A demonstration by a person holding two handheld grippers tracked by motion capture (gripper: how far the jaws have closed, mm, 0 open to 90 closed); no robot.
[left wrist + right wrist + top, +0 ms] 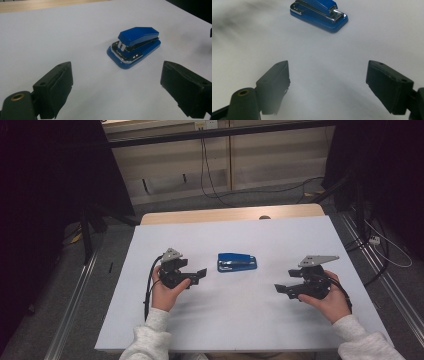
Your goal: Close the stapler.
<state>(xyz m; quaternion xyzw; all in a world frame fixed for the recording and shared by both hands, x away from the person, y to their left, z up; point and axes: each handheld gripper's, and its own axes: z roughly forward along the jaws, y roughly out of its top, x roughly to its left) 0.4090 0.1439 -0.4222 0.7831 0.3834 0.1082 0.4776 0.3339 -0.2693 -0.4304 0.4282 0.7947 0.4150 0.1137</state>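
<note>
The blue stapler (237, 262) lay on the white surface (240, 320), just ahead of the left gripper (199, 274) and farther ahead of the right gripper (281, 289). Both had fingers spread wide, holding nothing. To grasp it well, I'd straddle its 2 long sides squarely.

A small blue stapler (237, 262) with chrome trim lies flat and closed near the middle of the white bench (250, 320).
</note>
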